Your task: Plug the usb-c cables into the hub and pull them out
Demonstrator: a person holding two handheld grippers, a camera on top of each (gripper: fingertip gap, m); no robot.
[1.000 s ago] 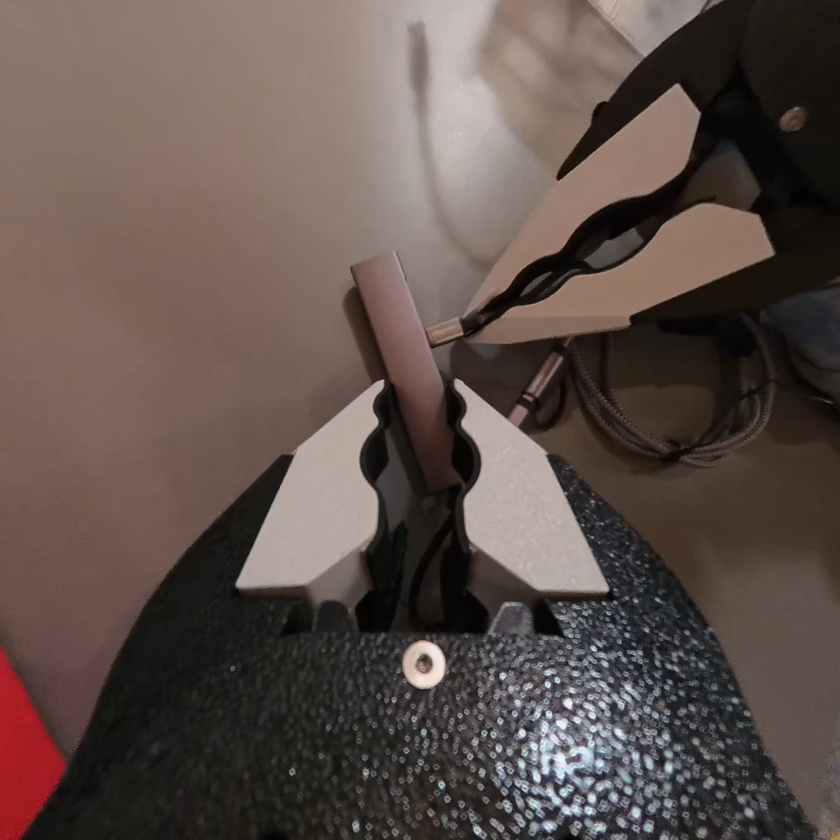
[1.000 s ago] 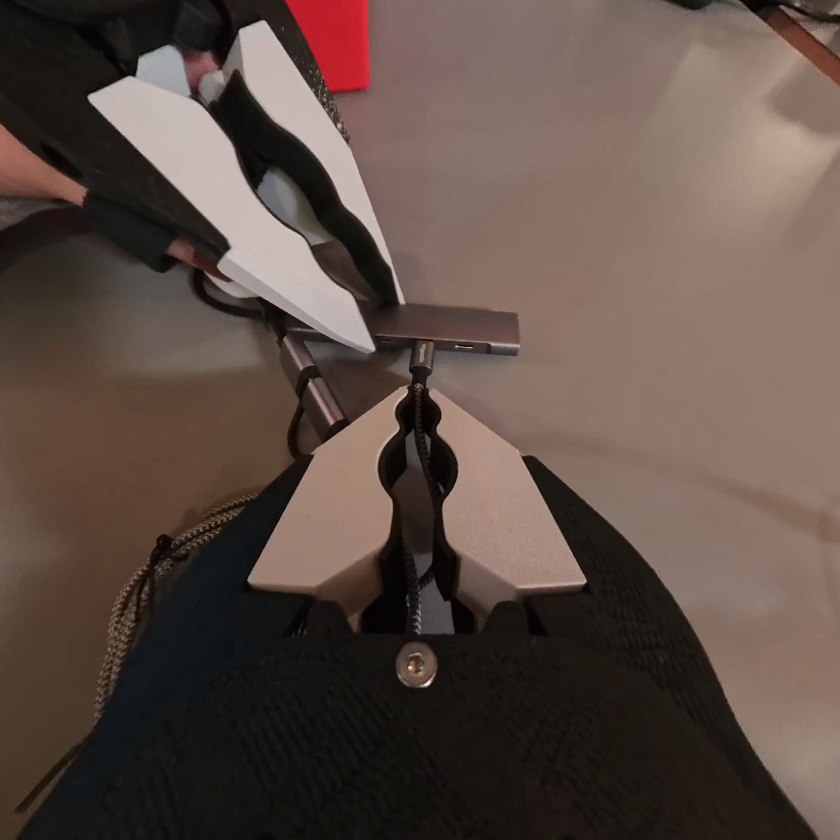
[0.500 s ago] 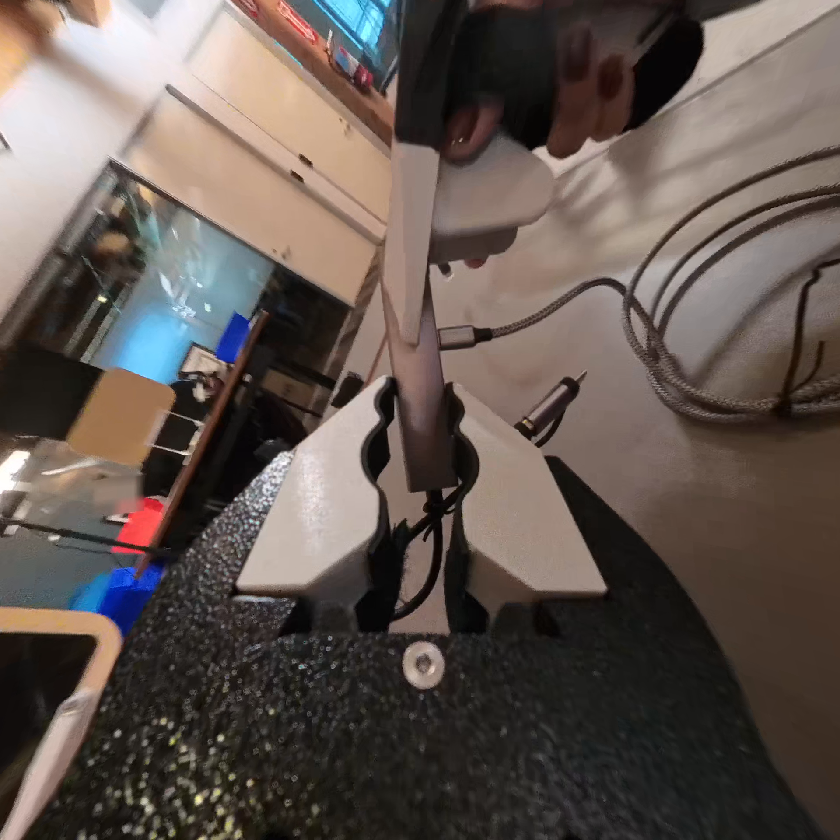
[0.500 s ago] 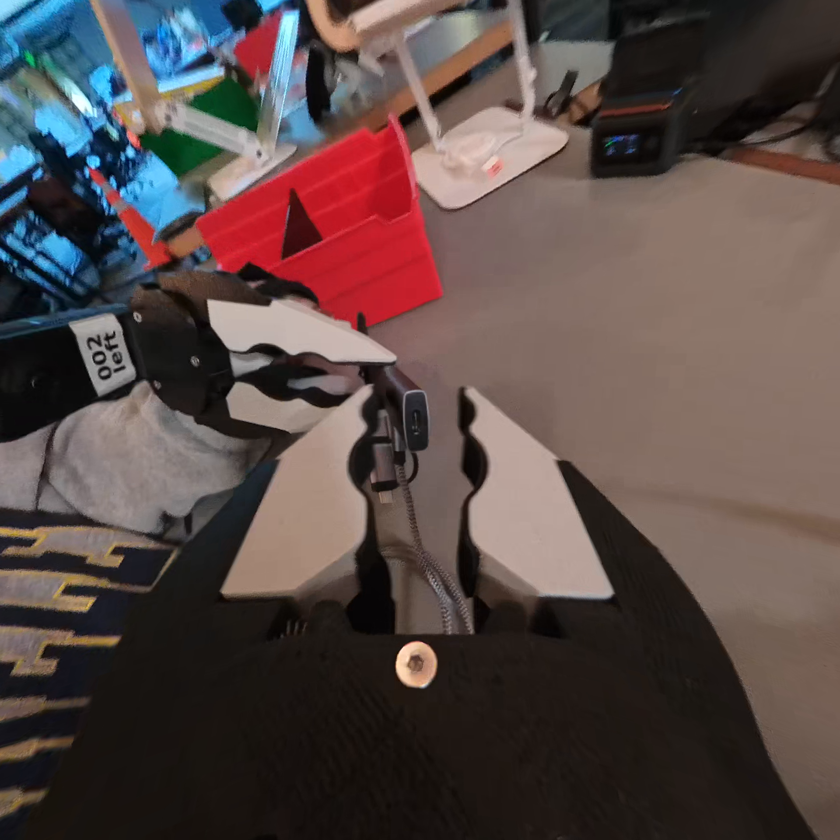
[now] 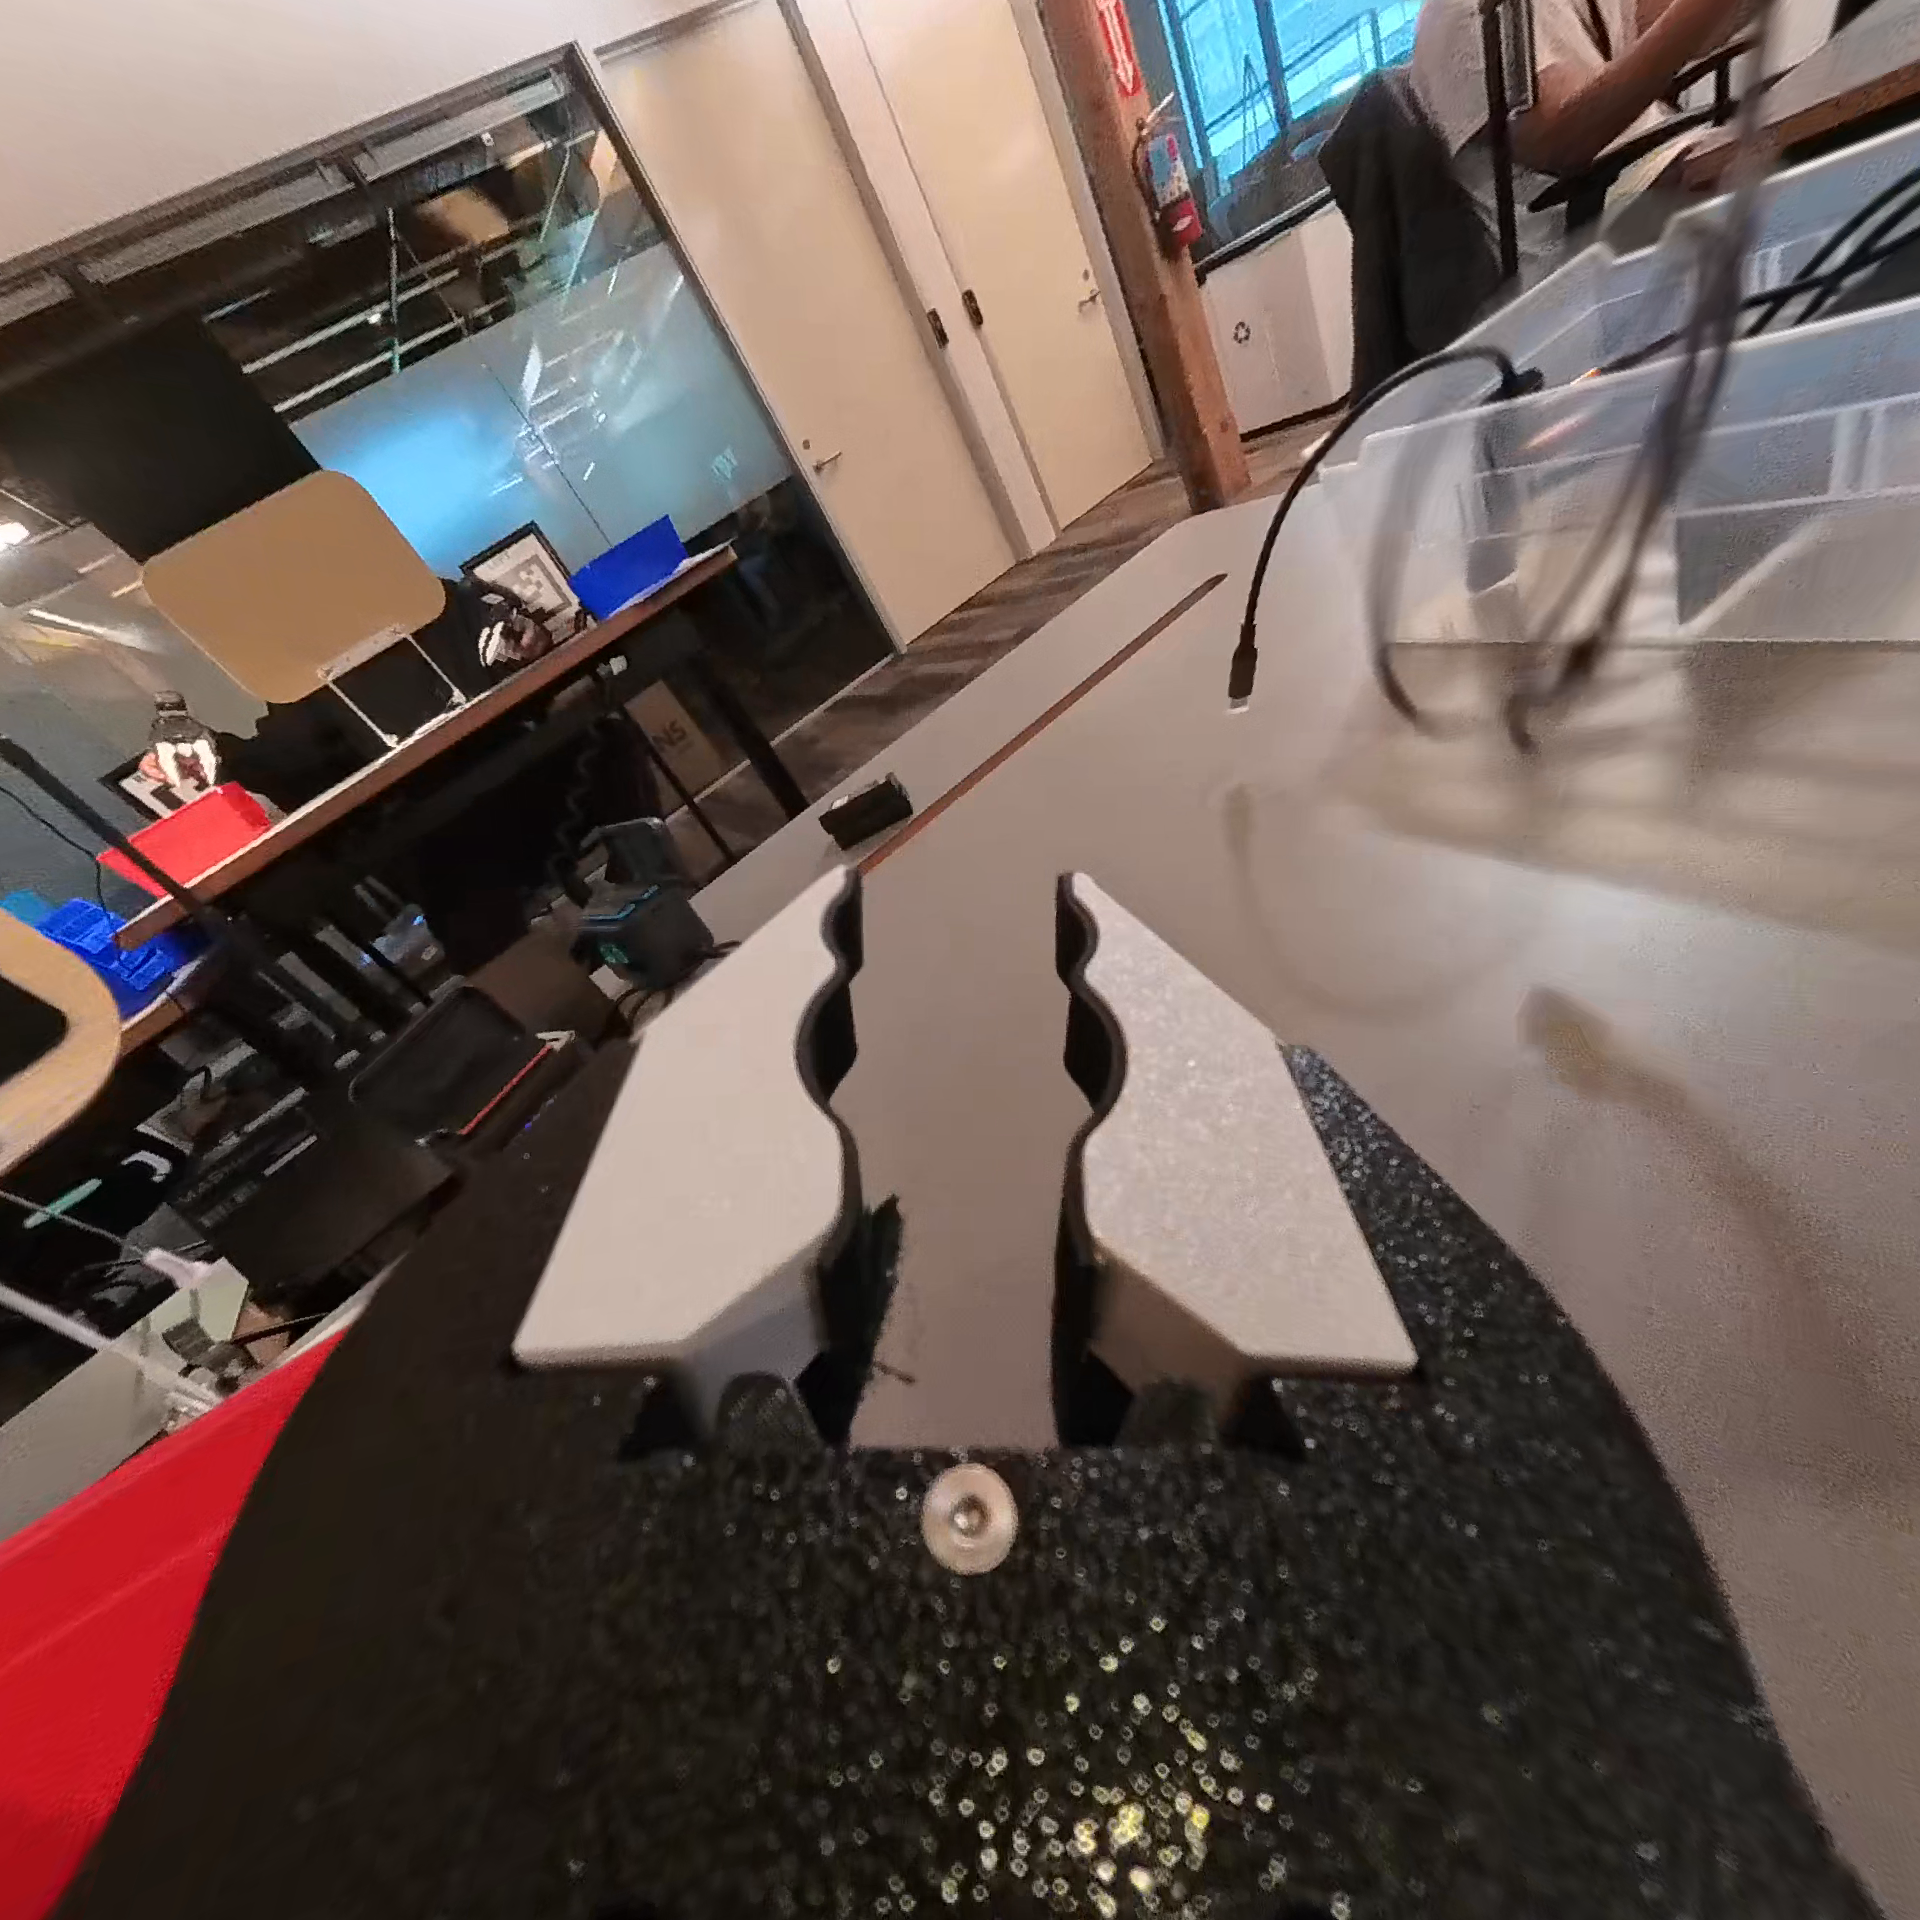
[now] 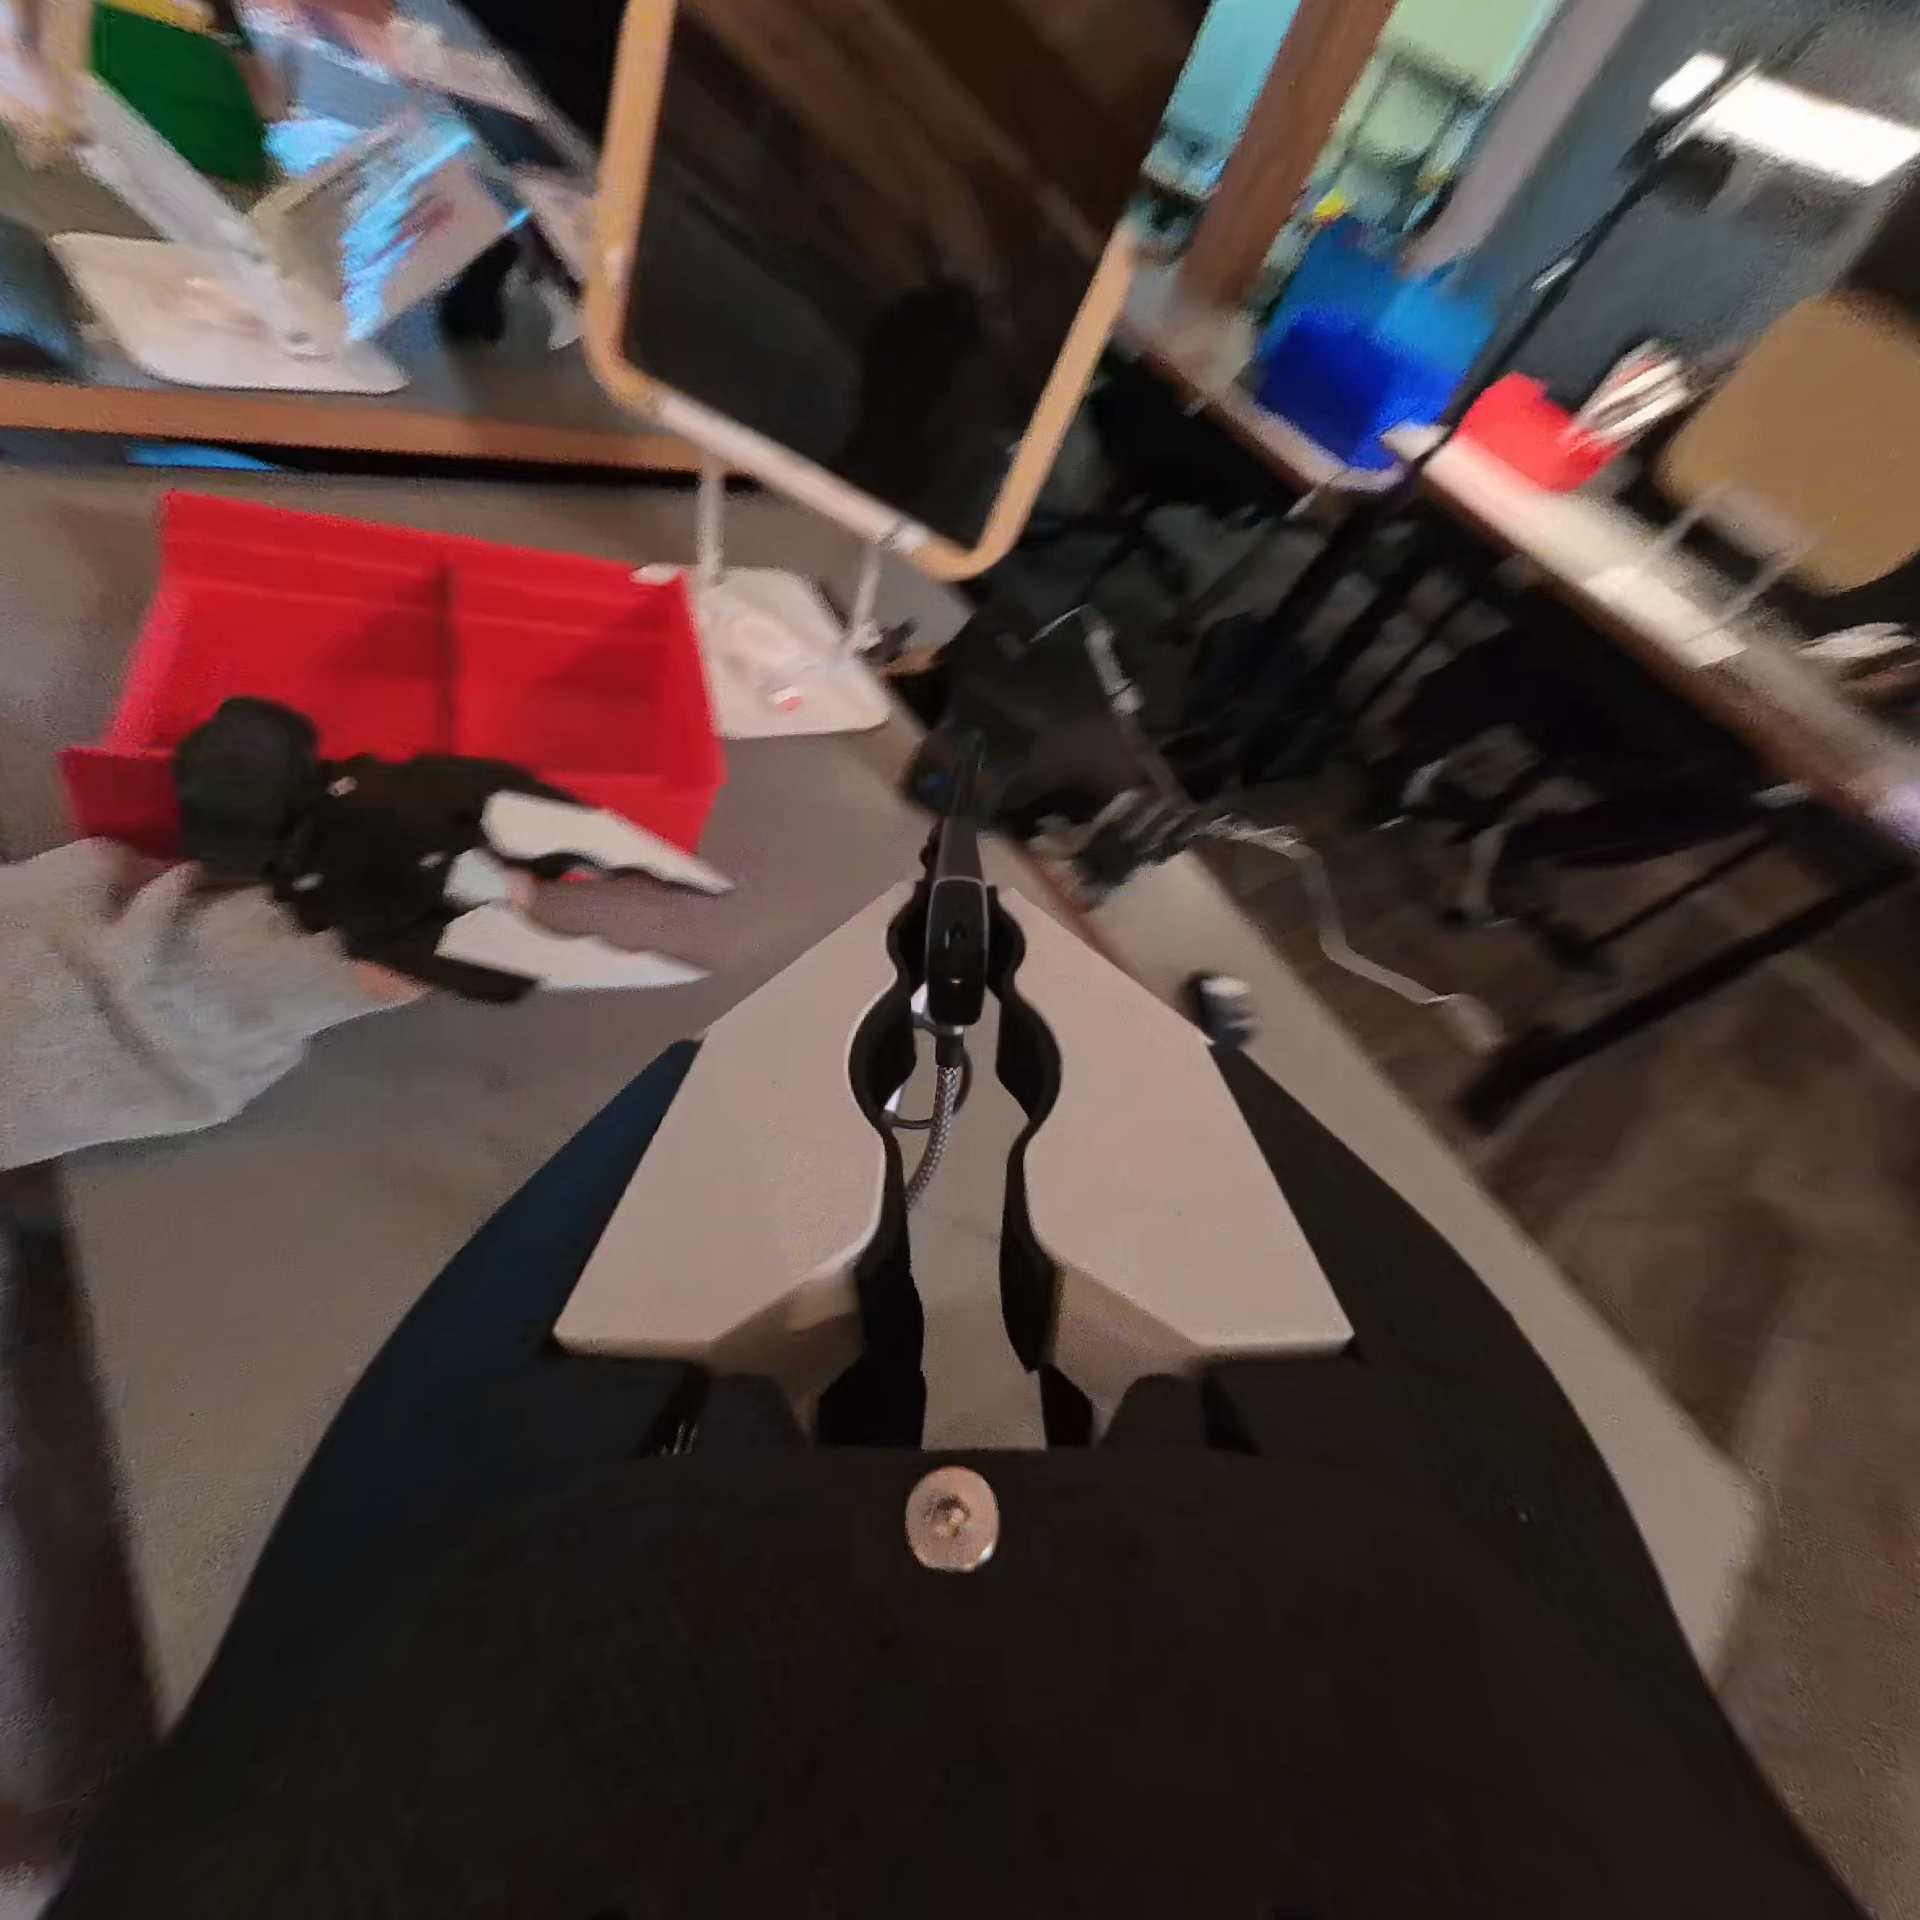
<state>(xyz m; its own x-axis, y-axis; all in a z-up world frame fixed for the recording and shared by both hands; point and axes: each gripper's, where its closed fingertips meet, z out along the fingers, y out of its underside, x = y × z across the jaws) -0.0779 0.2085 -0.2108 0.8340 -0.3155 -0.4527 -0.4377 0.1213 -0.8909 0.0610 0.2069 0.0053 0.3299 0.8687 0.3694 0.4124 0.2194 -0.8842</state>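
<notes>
The hub [image 6: 954,940] stands end-on between the fingers of the right gripper [image 6: 951,914], which pinch its dark slim body near their tips; it is lifted clear of the grey counter [image 6: 312,1195], and a braided cable [image 6: 935,1132] hangs from its near end down through the gap between the fingers; judging by that, the hub is carried by its body so the cable can trail freely, though whether a plug is still seated in a port I cannot tell; the picture is blurred. The left gripper [image 5: 958,904] is spread and holds nothing, with bare counter showing between its fingers; the right wrist view shows it low over the counter, in front of a red bin [image 6: 416,644]; what that bin holds is hidden. Beyond the left gripper a thin black cable [image 5: 1262,540] arches out of a clear plastic tub [image 5: 1662,457] and its plug hangs free above the counter; more cables coil over the tub's wall, smeared by blur. A small black block [image 5: 865,808] lies farther back on the counter
</notes>
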